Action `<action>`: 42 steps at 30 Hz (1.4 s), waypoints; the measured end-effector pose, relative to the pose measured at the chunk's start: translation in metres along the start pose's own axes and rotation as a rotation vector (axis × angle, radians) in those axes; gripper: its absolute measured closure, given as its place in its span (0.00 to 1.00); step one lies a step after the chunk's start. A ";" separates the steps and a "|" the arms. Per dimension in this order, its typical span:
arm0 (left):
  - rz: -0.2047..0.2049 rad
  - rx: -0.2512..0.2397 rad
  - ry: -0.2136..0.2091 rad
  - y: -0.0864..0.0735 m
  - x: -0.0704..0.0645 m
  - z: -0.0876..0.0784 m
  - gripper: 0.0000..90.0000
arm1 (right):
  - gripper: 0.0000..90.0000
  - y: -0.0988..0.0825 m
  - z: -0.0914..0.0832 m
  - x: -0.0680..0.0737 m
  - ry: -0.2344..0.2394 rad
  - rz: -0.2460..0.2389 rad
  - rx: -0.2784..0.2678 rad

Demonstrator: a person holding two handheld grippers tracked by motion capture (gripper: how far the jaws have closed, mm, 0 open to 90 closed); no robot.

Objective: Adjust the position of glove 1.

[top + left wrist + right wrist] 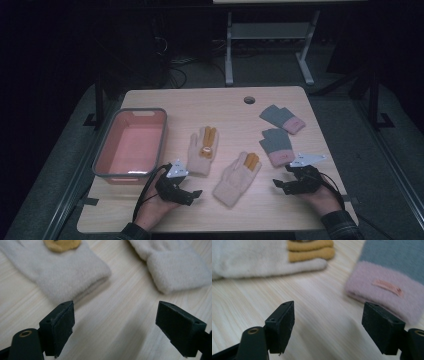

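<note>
A: Left hand-held gripper (198,192) is hovering low over the tabletop (220,102) with its jaws standing wide apart and nothing between them. What is it lining up on?

B: Probably the cream glove with the bear patch (202,148), lying just ahead of that gripper. In the left gripper view its cuff (82,277) is sitting right beyond the jaw tips, so the cuff end looks like the likely grasp spot.

A: And the right hand-held gripper (278,184)?

B: Also gaping, empty, and aiming across the bare wood. The second cream glove (237,179) is lying between the two grippers, and a grey-and-pink glove (276,146) is lying just beyond the right one, with another (282,119) farther off.

A: Which way are the cream gloves pointing?

B: Both are lying flat, long axes running away from the person, orange fingers at the far end and cuffs toward the grippers. The second one is leaning to the right.

A: And the pink bin (131,145)?

B: Sitting ahead-left of the left gripper, open side up, seemingly waiting as the drop spot.
</note>
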State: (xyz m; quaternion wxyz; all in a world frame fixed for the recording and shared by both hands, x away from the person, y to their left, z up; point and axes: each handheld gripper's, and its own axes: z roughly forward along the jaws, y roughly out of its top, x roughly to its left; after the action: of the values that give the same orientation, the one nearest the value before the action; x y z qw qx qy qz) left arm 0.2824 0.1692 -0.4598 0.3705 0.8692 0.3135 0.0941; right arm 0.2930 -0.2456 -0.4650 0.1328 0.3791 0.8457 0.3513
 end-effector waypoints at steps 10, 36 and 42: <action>-0.048 -0.025 0.002 0.016 0.003 -0.005 0.36 | 0.21 -0.018 -0.005 -0.007 -0.067 0.018 -0.007; -0.102 -0.030 0.044 0.093 0.034 0.037 0.99 | 0.12 -0.021 0.003 -0.009 -0.065 0.057 -0.037; -0.086 0.015 0.040 0.088 0.029 0.053 0.99 | 0.11 -0.020 0.004 -0.010 -0.070 0.057 -0.035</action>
State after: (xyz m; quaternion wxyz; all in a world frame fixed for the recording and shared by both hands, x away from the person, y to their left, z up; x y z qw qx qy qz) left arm 0.3680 0.1092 -0.4375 0.3611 0.8558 0.3585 0.0933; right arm 0.2909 -0.2598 -0.4823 0.1588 0.4129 0.8231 0.3560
